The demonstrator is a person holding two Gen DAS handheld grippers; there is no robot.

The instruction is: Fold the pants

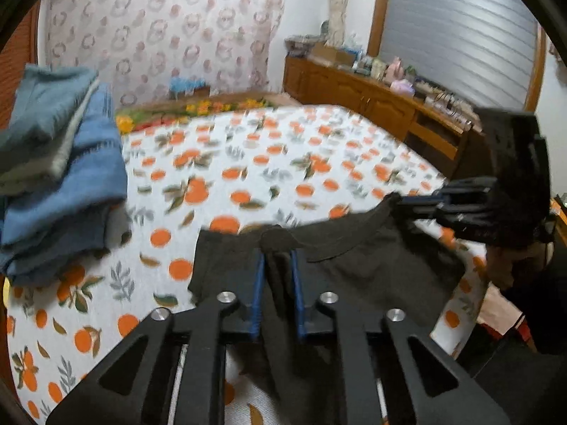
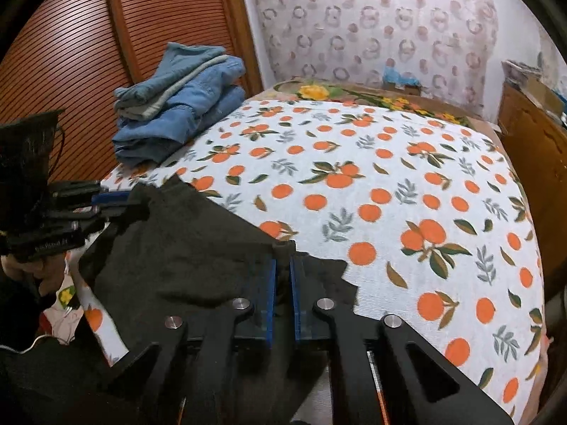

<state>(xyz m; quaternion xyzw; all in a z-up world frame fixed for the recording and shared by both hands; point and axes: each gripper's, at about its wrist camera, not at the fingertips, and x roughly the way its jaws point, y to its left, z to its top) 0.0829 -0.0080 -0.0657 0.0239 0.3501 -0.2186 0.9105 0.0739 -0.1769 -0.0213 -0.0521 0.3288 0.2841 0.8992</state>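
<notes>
Left wrist view: pants edge blurred, pinched inside left claw.

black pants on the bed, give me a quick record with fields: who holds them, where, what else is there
item: black pants
surface: orange-print bedsheet
left hand-held gripper: shut on one edge of the pants
right hand-held gripper: shut on another edge
pants state: spread between both grippers, partly lying on the bed
nearby: pile of blue clothes at the far left of the bed

Orange-print bedspread, slatted wooden doors, patterned curtain, wooden sideboard
</notes>
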